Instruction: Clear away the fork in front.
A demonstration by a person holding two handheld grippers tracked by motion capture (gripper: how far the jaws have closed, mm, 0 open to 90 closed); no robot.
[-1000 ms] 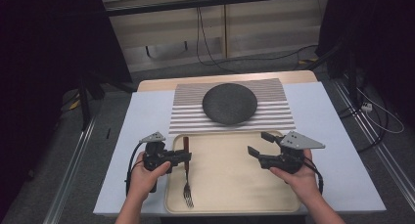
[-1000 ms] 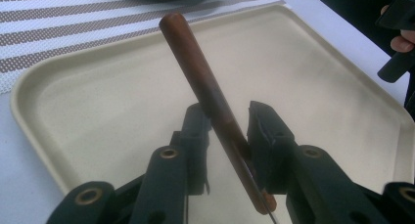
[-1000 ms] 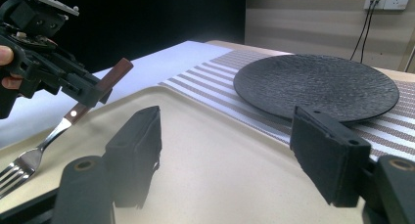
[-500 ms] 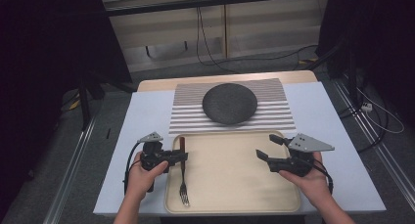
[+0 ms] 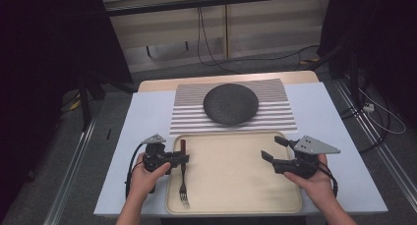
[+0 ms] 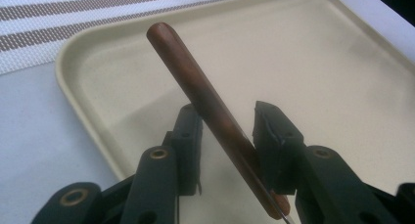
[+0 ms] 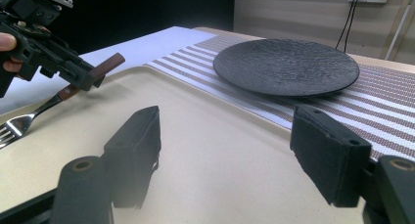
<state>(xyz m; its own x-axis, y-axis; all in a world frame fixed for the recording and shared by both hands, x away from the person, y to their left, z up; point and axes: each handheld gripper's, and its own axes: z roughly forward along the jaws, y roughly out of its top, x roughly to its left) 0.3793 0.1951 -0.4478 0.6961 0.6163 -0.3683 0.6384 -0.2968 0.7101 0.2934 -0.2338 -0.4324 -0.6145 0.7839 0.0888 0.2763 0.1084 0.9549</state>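
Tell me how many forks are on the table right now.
1. The fork lies along the left side of the beige tray, tines toward the person, its brown handle between the jaws of the left tool. None can be seen elsewhere.

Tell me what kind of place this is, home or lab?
Most likely a lab or data-collection room, not a home. A place setting is staged on the table: striped placemat, dark plate, beige tray, fork. Around it are loose floor cables, dark stands and floor rails.

In the left gripper view, the fork [image 6: 215, 116] is being cut off at the bottom edge, its tines hidden.
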